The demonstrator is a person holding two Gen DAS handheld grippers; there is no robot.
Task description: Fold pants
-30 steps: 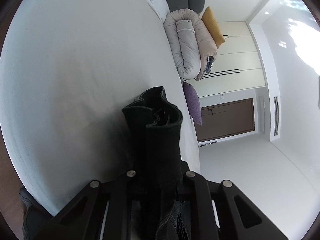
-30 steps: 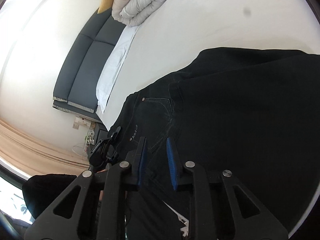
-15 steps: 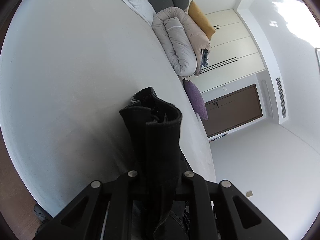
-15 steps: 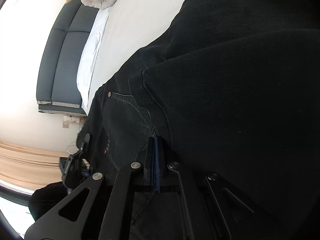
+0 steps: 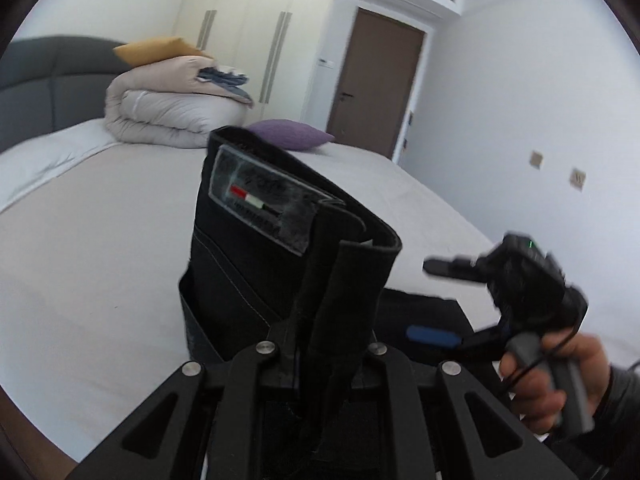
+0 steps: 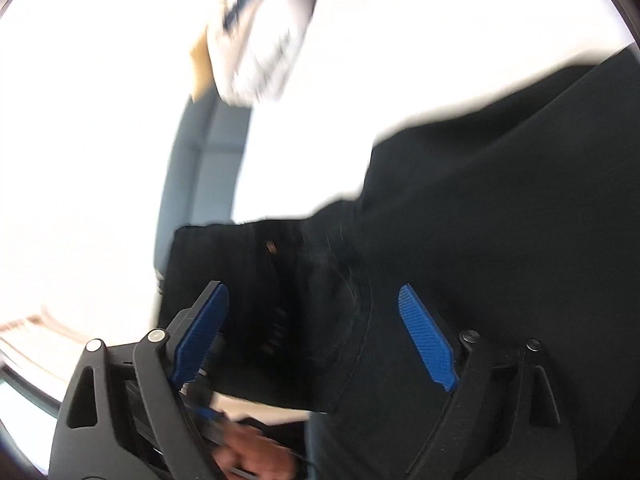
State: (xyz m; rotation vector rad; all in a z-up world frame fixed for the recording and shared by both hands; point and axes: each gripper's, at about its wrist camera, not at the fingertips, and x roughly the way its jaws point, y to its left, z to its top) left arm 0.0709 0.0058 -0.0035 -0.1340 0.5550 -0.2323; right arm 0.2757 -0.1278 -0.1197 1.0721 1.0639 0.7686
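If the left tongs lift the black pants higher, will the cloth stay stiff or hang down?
Probably mixed. The waistband stands upright above the left tongs, so it seems fairly stiff. The rest of the black pants lies draped on the bed, so it would likely hang.

A wide bed covered by a smooth pale grey sheet (image 5: pixel 100 248) fills the left and centre of the left wrist view. At its far end, in the upper left of the frame, a rolled beige quilted duvet (image 5: pixel 172 112) is laid on the mattress, and a flat white pillow (image 5: pixel 44 156) is seen just left of it. A plum-purple cushion (image 5: pixel 292 135) is set near the upper centre, right of the duvet. A pair of black denim pants (image 5: pixel 420 312) is partly spread on the sheet at lower right. In the blurred right wrist view, the pants (image 6: pixel 500 200) are draped over the overexposed white bed surface (image 6: pixel 440 32).
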